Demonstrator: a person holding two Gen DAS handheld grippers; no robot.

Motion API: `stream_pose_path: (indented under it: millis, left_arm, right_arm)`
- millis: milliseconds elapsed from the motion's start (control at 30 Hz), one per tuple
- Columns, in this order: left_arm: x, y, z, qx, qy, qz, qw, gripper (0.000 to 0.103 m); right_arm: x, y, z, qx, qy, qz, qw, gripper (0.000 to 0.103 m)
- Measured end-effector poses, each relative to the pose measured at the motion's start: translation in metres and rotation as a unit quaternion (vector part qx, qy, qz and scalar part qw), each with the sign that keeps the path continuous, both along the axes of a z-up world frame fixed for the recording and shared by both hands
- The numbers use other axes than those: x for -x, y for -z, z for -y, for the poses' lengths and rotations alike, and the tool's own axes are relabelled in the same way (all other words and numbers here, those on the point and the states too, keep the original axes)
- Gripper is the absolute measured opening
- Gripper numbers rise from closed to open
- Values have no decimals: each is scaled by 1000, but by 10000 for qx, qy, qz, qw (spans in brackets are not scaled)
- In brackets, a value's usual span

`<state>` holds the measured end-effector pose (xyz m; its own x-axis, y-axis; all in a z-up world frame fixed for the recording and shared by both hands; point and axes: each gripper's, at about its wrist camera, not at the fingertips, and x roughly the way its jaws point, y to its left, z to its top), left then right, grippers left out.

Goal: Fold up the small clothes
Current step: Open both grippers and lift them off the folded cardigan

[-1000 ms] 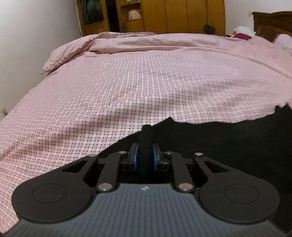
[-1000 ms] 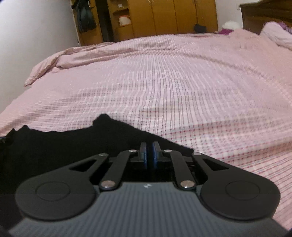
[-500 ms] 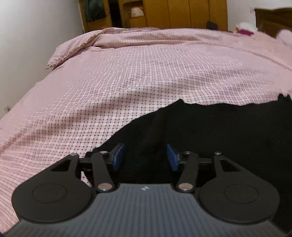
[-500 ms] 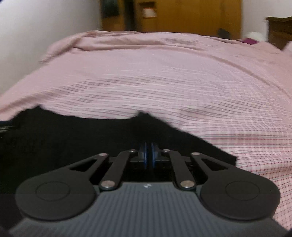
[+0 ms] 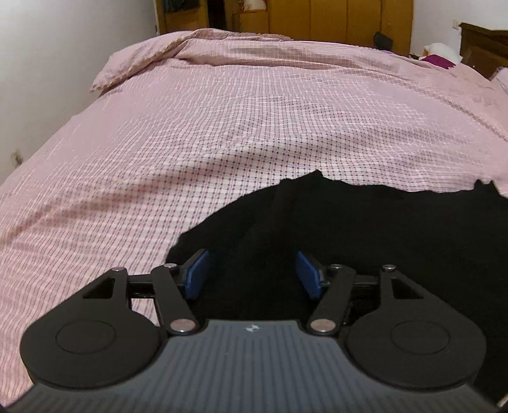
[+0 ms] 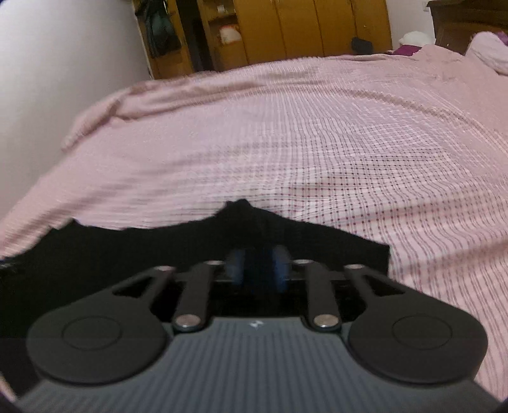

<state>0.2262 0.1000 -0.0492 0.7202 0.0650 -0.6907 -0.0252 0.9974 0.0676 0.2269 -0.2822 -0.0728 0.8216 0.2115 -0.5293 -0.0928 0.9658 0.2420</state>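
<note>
A black garment (image 5: 365, 228) lies flat on the pink checked bedspread (image 5: 222, 127). In the left wrist view my left gripper (image 5: 252, 274) is open wide over the garment's left edge, blue pads apart, holding nothing. In the right wrist view the garment (image 6: 158, 251) spreads to the left and my right gripper (image 6: 257, 270) sits at its right end. Its blue pads stand a little apart with a peak of black cloth rising just beyond them. That view is blurred.
The bed runs far ahead, with a rumpled quilt edge (image 5: 152, 57) at the far left. A white wall (image 5: 47, 63) stands left. Wooden wardrobes (image 6: 301, 28) stand behind the bed and a dark headboard (image 5: 482, 47) with pillows at far right.
My left gripper let go of the garment's edge and opened wide. My right gripper's pads have parted from shut to slightly apart, and the cloth has settled onto the bed.
</note>
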Motion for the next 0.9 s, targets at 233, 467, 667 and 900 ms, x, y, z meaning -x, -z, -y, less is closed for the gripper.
stream_pose_path:
  millis: [233, 467, 667, 900]
  left_arm:
    - [39, -26, 11, -88, -116, -211, 9997, 80]
    - [67, -31, 8, 373, -362, -579, 9970, 82]
    - [75, -27, -1, 458, -482, -733, 9951, 82]
    - [73, -20, -10, 581, -558, -833, 9933, 82]
  right_arm:
    - [54, -18, 17, -26, 285, 277, 9992, 68]
    - [83, -15, 39, 255, 730, 188, 9968, 68]
    - [89, -2, 52, 97, 956, -50, 9954, 68]
    - [86, 18, 60, -455, 1039, -367, 9929, 70]
